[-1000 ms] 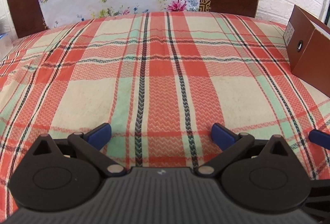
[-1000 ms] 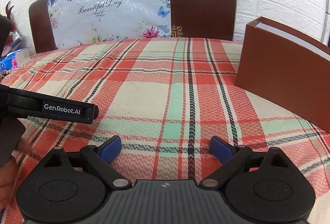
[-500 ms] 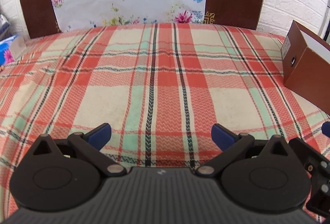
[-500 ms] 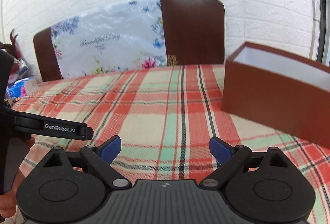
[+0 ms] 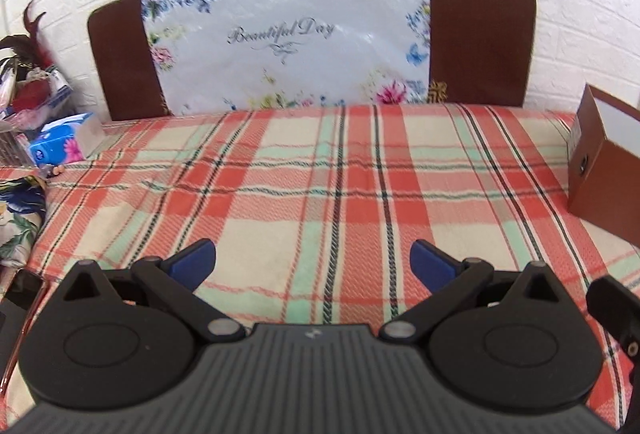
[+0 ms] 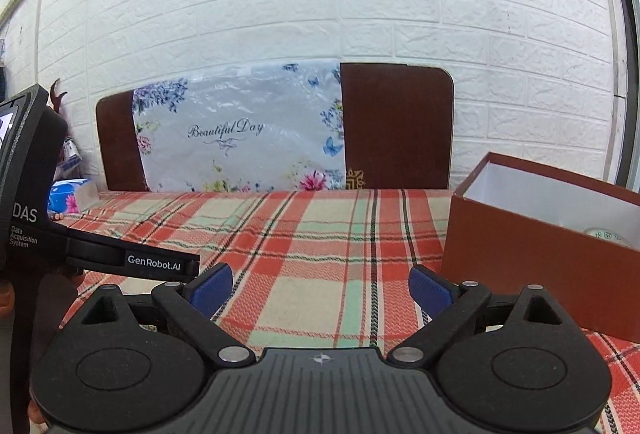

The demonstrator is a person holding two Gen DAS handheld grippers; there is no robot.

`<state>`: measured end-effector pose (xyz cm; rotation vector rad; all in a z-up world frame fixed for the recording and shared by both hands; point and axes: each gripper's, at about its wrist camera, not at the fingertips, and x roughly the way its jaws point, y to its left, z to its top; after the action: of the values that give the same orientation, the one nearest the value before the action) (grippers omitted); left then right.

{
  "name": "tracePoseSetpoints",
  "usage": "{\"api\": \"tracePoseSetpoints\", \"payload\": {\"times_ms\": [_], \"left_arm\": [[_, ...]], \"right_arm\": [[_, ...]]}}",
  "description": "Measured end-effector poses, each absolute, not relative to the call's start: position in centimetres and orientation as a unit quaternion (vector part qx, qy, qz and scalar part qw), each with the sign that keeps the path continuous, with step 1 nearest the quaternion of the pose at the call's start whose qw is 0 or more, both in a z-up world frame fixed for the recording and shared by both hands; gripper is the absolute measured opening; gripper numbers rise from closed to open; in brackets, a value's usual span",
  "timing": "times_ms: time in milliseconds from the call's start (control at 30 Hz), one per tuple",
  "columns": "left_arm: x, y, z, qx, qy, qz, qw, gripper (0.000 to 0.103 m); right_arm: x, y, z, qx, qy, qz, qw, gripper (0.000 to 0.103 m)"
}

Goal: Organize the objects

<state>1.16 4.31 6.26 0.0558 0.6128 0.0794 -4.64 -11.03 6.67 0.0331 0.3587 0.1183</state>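
Note:
An open brown box (image 6: pixel 552 250) with a white inside stands on the plaid cloth at the right; a pale round item (image 6: pixel 606 236) shows inside it. The box also shows in the left wrist view (image 5: pixel 600 170) at the far right. My left gripper (image 5: pixel 313 260) is open and empty, above the cloth near its front. My right gripper (image 6: pixel 320 288) is open and empty, left of the box. The left gripper's body (image 6: pixel 36 218) shows at the left of the right wrist view.
The plaid cloth (image 5: pixel 320 178) covers the table. A brown board with a floral "Beautiful Day" bag (image 5: pixel 288 34) leans on the white brick wall behind. A blue tissue pack (image 5: pixel 60 146) and clutter lie at the far left edge.
Both grippers have risen and tilted up, so the wall and board now fill more of the views. The box's inside has come into the right wrist view. Both jaws stay open.

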Motion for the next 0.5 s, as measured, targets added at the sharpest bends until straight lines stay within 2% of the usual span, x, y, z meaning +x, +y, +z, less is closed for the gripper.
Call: {"api": "tracePoseSetpoints", "payload": {"times_ms": [500], "left_arm": [[0.0,3.7,6.8,0.058,0.291,0.079,0.952,0.103]], "right_arm": [[-5.5,-10.8,6.9,0.02,0.161,0.054,0.985,0.095]]}}
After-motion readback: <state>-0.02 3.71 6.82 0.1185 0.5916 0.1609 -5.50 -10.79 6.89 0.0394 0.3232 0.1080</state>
